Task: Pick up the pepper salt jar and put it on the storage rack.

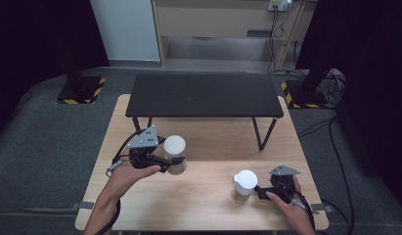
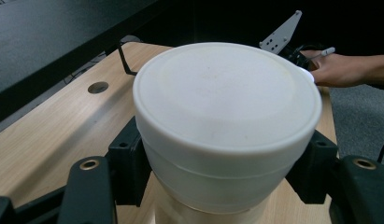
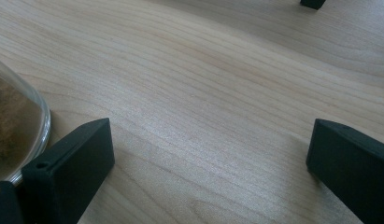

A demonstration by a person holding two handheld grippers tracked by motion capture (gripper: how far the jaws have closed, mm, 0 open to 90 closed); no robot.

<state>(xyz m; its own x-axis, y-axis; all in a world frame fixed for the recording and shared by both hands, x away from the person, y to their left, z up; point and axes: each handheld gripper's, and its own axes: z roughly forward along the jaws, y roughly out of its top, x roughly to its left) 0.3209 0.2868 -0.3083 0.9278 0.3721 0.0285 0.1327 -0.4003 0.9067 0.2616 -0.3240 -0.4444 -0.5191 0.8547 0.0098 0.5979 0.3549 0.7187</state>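
In the high view we saw the left gripper (image 1: 165,163), left of centre in the frame, clamped on a round jar with a wide white plastic lid (image 1: 174,146), its body pale and cylindrical. The left gripper view brought the same jar (image 2: 227,112) close up: the black jaws pressed against both sides just under the lid rim, and the light wooden table (image 2: 45,135) lay beneath it. That view also caught, in its upper right corner, the person's other hand and the grey three-cornered plate of the far gripper. In the lower right of the high view the right gripper (image 1: 259,191) sat low on the table just beside a second white-lidded jar (image 1: 245,181). Whether it touched that jar we could not tell from above. The right gripper view settled it: the right gripper (image 3: 208,154) had its jaws spread wide with bare wood between them, and a clear glass jar wall with brown contents (image 3: 17,135) stood at the frame's left edge, outside the left jaw. A black low bench (image 1: 203,94) spanned the upper middle of the high view.
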